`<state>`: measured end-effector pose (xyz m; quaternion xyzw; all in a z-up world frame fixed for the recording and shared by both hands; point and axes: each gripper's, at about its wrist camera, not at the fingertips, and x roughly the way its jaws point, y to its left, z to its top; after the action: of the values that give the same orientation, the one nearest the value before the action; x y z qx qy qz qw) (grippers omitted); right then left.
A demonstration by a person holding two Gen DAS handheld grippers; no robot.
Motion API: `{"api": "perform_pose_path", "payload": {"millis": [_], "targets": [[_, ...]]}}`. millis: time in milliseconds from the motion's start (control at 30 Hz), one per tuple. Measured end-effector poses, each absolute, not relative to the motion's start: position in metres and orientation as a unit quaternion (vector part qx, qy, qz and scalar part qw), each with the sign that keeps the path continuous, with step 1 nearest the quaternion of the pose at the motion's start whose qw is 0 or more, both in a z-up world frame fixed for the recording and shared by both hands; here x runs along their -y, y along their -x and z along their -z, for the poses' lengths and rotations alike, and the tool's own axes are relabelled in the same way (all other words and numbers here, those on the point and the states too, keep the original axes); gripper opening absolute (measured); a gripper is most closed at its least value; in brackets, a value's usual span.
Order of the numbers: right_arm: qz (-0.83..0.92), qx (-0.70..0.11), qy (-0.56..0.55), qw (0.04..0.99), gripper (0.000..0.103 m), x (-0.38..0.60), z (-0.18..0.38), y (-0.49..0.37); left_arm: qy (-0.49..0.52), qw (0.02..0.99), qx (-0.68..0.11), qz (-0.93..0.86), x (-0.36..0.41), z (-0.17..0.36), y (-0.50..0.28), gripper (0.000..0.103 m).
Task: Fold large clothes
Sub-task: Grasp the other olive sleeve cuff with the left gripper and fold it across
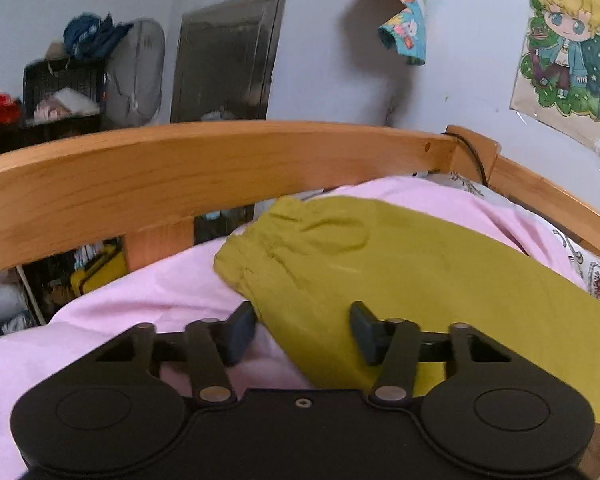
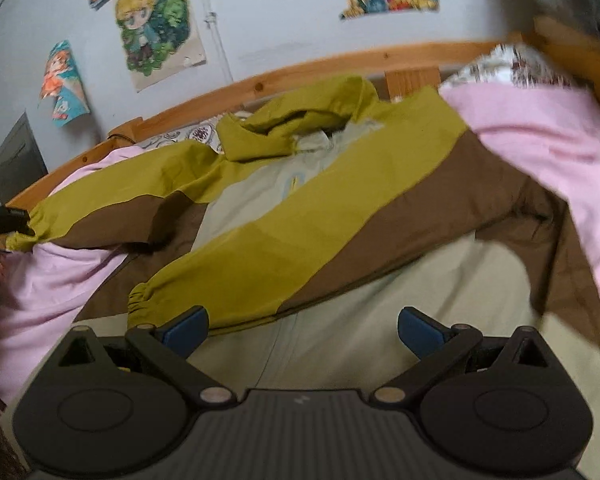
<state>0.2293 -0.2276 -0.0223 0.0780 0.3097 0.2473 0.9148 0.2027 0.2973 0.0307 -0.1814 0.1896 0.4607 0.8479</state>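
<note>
Right gripper (image 2: 302,330), jaws wide, hovers low-centre over a jacket's folded-in sleeve (image 2: 236,276); left gripper (image 1: 303,330), jaws apart, straddles the other sleeve (image 1: 380,264), likely about to fold it.

A pale grey-blue wall (image 1: 320,80) carries cartoon posters (image 1: 568,40), some curling off; a wooden bed rail (image 1: 180,168) curves before it; a pink sheet (image 1: 120,300) covers the bed; a dark doorway (image 1: 228,56) and cluttered black shelves (image 1: 60,92) stand beyond.

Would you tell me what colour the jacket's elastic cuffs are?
Olive-green cuffs, clearest in the right wrist view.
</note>
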Motion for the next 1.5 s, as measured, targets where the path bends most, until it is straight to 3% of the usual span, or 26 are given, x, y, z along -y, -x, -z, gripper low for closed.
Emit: {"api": "perform_pose_path", "payload": {"millis": [33, 67, 200, 400, 667, 800, 967, 1200, 1267, 1333, 1400, 1500], "targets": [[-0.246, -0.311, -0.077, 0.915, 0.103, 0.228, 0.026, -0.231, 0.167, 0.850, -0.191, -0.462, -0.294, -0.030, -0.205, 0.025], [-0.243, -0.315, -0.074, 0.915, 0.103, 0.229, 0.030, -0.231, 0.145, 0.850, -0.192, -0.469, -0.289, -0.030, -0.208, 0.016], [-0.232, -0.330, -0.076, 0.912, 0.103, 0.233, 0.041, -0.232, 0.098, 0.858, -0.157, -0.479, -0.272, -0.036, -0.208, 0.004], [-0.233, -0.312, -0.080, 0.918, 0.103, 0.238, 0.035, -0.229, -0.002, 0.906, -0.052, -0.421, -0.216, -0.077, -0.209, 0.001], [-0.212, -0.266, -0.084, 0.937, 0.103, 0.249, 0.022, -0.221, -0.076, 0.983, 0.058, -0.159, -0.082, -0.128, -0.223, 0.001], [-0.164, -0.239, -0.098, 0.952, 0.103, 0.265, 0.016, -0.224, -0.096, 0.994, 0.060, -0.007, -0.011, -0.118, -0.228, 0.001], [-0.078, -0.201, -0.103, 0.971, 0.103, 0.294, 0.012, -0.230, -0.095, 0.984, -0.016, 0.150, 0.054, -0.070, -0.252, 0.003], [0.007, -0.188, -0.115, 0.975, 0.103, 0.338, 0.019, -0.245, -0.036, 0.953, -0.181, 0.238, 0.090, 0.001, -0.284, 0.023], [0.018, -0.187, -0.121, 0.975, 0.103, 0.346, 0.020, -0.247, -0.036, 0.948, -0.200, 0.246, 0.091, 0.013, -0.280, 0.036], [0.021, -0.188, -0.127, 0.974, 0.103, 0.350, 0.021, -0.248, -0.032, 0.949, -0.202, 0.239, 0.089, 0.019, -0.268, 0.070], [0.017, -0.190, -0.126, 0.974, 0.103, 0.349, 0.023, -0.247, -0.020, 0.952, -0.191, 0.237, 0.081, 0.017, -0.259, 0.083], [0.006, -0.190, -0.113, 0.975, 0.103, 0.343, 0.025, -0.247, -0.001, 0.952, -0.206, 0.226, 0.066, 0.008, -0.256, 0.085]]}}
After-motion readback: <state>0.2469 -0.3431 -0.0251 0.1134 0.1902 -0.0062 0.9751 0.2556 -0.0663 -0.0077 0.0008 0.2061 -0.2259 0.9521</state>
